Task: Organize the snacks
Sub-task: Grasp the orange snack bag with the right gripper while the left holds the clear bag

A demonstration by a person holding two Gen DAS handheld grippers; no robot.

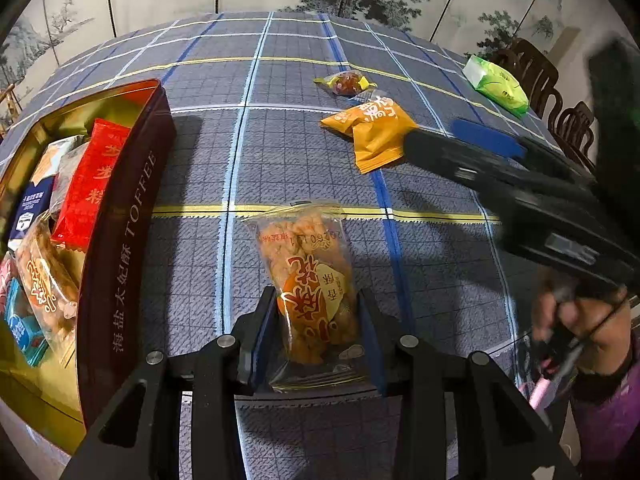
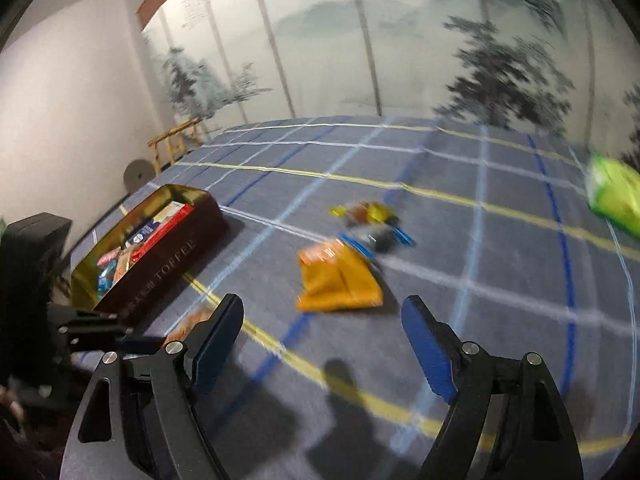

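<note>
Left gripper (image 1: 316,332) clamps clear snack bag (image 1: 310,276), tin (image 1: 128,240) just left.

Table under a blue-grey checked cloth (image 1: 280,152), crossed by white, yellow and blue lines. Along its left side, an open dark-red toffee tin (image 1: 132,240) with a gold inside, full of packets. Toward the right, an orange packet (image 1: 372,132) lying flat; just behind it a small yellow-wrapped sweet (image 1: 346,82) and what looks like a clear wrapper, too small to tell. At the far right edge, a green packet (image 1: 496,84).
</note>
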